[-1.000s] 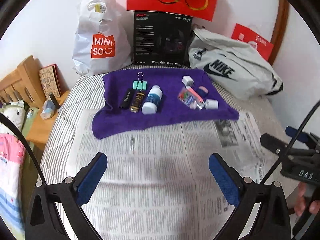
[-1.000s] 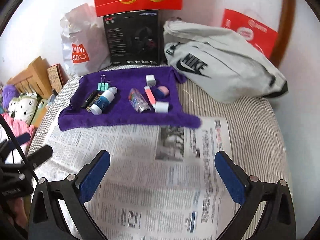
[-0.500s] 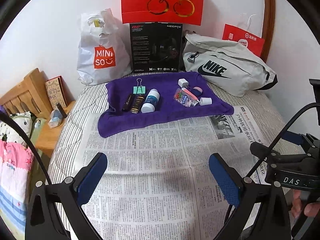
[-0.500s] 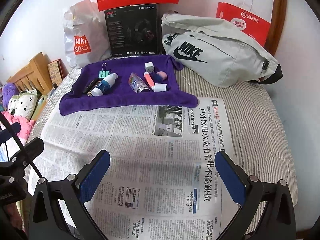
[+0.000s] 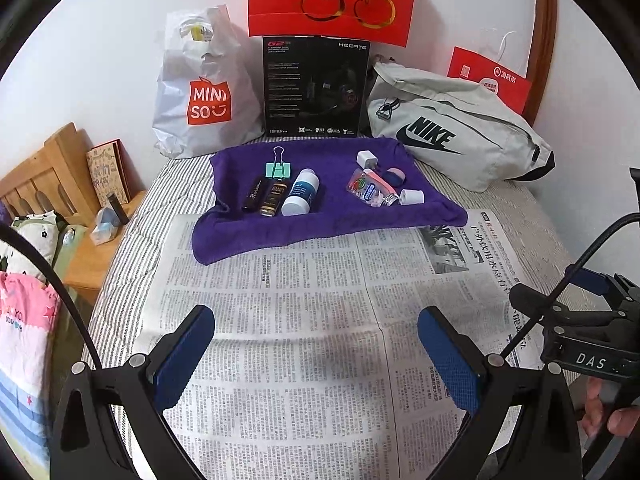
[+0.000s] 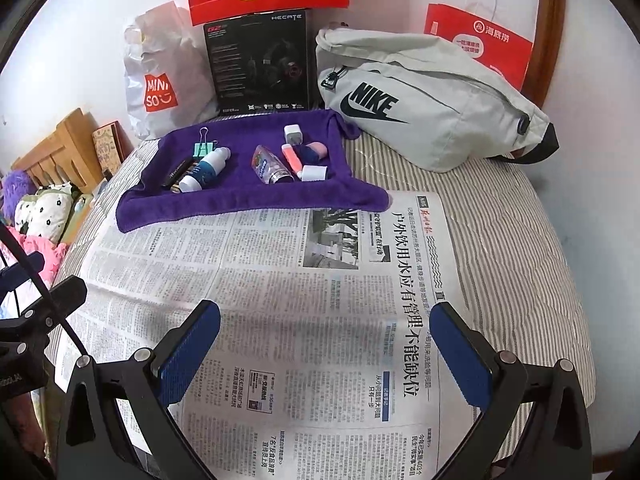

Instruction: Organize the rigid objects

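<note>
Left tongs (image 5: 316,344) and right tongs (image 6: 326,340) both wide open, empty, hovering over spread newspaper (image 6: 280,300) on bed; small rigid items in two clusters on far purple cloth (image 5: 332,216); scene fits sorting pending or sorting finished.

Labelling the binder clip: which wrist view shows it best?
Left wrist: the binder clip sits unobstructed on the purple towel, its wire handles clear. In the right wrist view the clip is smaller, with the white bottle covering one corner.
</note>
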Tool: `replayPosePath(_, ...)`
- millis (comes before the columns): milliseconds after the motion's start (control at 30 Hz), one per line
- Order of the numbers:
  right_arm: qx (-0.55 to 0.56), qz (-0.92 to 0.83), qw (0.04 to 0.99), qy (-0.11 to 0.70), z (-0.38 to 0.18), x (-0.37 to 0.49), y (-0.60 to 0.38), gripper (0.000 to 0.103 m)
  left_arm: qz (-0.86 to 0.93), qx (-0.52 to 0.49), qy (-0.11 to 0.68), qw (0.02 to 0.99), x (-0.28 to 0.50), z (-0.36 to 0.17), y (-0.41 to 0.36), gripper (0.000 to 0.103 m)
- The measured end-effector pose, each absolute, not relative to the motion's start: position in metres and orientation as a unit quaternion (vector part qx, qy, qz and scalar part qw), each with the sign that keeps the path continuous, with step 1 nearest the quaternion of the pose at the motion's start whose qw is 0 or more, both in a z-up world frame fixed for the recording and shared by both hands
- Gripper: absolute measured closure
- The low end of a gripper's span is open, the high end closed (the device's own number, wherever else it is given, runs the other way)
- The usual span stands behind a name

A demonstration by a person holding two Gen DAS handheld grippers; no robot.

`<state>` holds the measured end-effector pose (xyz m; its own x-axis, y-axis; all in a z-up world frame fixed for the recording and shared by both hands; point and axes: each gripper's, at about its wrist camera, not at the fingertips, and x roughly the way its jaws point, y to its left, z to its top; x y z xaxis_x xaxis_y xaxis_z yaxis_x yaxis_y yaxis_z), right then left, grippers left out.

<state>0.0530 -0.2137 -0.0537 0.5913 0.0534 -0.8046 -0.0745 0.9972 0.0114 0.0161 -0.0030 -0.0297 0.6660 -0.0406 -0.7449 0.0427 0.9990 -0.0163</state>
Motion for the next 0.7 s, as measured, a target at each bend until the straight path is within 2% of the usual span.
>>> replayPosePath(700, -0.02, 0.039, 0.893, 0.447, -0.0512, 0.047, -0.2084, 0.0, -0.019, -0.001, 0.415, 0.909, 0.0146, -0.0323, -0.0026, 0.0)
